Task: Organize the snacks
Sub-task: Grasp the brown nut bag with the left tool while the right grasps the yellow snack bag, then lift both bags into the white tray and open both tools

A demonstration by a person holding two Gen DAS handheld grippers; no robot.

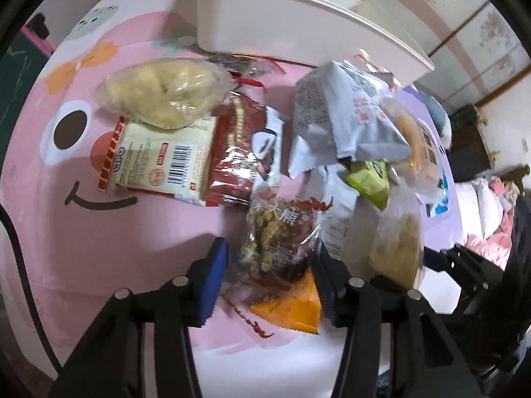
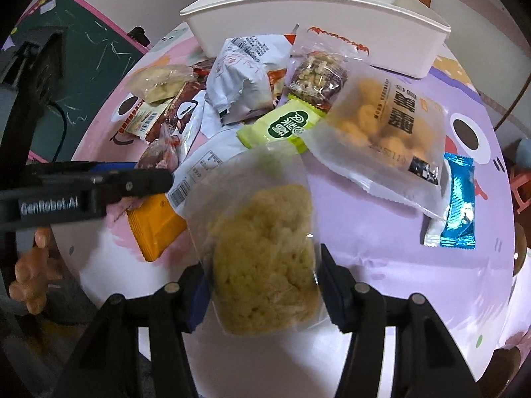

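A pile of snack packets lies on a pink and purple table. My left gripper [image 1: 270, 265] is open around a clear packet of brown nut clusters [image 1: 278, 242], its blue pads on either side. My right gripper [image 2: 262, 285] is shut on a clear bag of pale yellow rice crisp [image 2: 265, 252] and holds it above the table. The left gripper shows in the right wrist view [image 2: 99, 182], over the pile's left side. A white bin stands behind the pile [image 1: 282, 16], also in the right wrist view [image 2: 332, 23].
An orange packet [image 2: 156, 229], a green packet [image 2: 282, 126], a bag of puffed snacks [image 2: 388, 139] and a blue wrapper [image 2: 458, 205] lie around. A barcode packet [image 1: 159, 159] and a pale crisp bag [image 1: 162, 93] lie left. A chalkboard [image 2: 83, 66] stands left.
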